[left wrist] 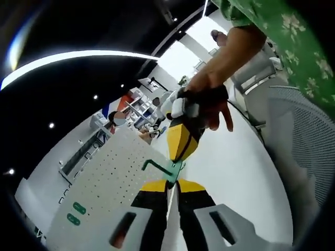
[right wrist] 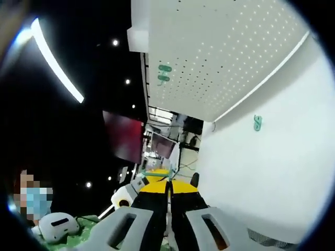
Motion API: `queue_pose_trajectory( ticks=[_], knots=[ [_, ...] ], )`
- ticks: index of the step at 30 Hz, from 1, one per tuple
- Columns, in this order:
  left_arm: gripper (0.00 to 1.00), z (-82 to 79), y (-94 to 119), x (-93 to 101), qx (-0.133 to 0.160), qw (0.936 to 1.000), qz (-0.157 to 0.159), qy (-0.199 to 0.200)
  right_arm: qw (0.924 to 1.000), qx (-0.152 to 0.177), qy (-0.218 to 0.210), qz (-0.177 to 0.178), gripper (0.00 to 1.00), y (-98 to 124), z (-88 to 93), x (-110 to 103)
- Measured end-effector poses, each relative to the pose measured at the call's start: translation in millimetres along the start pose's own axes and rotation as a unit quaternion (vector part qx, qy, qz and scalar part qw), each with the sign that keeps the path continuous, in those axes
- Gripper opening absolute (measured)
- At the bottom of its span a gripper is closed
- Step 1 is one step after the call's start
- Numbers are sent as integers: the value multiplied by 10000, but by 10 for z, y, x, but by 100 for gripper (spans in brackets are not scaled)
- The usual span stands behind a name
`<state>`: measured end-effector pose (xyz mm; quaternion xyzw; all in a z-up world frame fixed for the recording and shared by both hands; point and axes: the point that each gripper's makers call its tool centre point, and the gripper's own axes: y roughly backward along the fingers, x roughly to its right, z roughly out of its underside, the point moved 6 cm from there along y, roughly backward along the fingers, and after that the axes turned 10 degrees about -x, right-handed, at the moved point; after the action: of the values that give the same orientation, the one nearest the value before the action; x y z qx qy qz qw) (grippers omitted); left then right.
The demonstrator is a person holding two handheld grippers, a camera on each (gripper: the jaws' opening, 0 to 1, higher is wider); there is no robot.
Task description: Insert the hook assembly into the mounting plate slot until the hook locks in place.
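Left gripper view: left tool (left wrist: pixel 172 184) has its yellow-tipped jaws nearly together, pinched on the green hook assy (left wrist: pixel 168 168). The hook's thin arm sticks out to the view's left, over the face of the white perforated mounting plate (left wrist: pixel 107 183). Hook is just beside the plate; can't tell if it's touching or seated in a hole. Two small green clips (left wrist: pixel 76 213) already sit in the plate, lower left of the view, close to each other. Opposite the left tool, the right tool (left wrist: pixel 181 140) comes in from above, held by a person's hand (left wrist: pixel 209 102) w/ a black strap, green patterned sleeve behind. Its yellow/black tip points down at the hook, v. near or touching; can't tell which. White worktop (left wrist: pixel 235 167) spreads to the right, a white mesh chair back at the view's right edge.

Right gripper view: right tool (right wrist: pixel 168 184) w/ jaws close, only a narrow gap; a bit of green and the left tool's yellow tip show just past them. Whether it grips anything can't be told. Plate (right wrist: pixel 220 57) fills the upper part of the view, two green clips (right wrist: pixel 164 73) on it near its left edge. Another green piece (right wrist: pixel 257 123) lies alone on the worktop (right wrist: pixel 261 172), well apart from the plate. A white headset-like device (right wrist: pixel 57 225) sits low left.
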<state>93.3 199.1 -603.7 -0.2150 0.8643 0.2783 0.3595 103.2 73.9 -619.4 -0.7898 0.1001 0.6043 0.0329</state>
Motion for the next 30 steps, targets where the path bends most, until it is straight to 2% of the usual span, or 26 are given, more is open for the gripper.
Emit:
queue_pose_trajectory(
  ticks=[1,7,9,12,14,25,30],
  knots=[
    [6,-11,5,5,-65,9996,-27,-277,10000,-5,-53,-22,0,1,3,1],
    [3,-10,-1,40,-107,9996,-23,-267,9999,-41,-157,-27,0,16,13,13],
    [2,-17,-4,43,-162,9988,-165,-442,9998,-41,-204,-51,0,18,15,18],
    [2,-24,-4,58,-209,9983,-194,-513,9997,-42,-219,-50,0,17,18,15],
    [2,-27,0,69,-272,9968,-276,-696,9997,-41,-241,-47,0,13,19,14],
    [1,7,0,61,-415,9968,-284,-615,10000,-5,-17,29,1,-22,3,-9],
    [1,24,-5,67,-515,9957,-310,-707,9999,10,-83,57,0,-35,-3,27]
  ],
)
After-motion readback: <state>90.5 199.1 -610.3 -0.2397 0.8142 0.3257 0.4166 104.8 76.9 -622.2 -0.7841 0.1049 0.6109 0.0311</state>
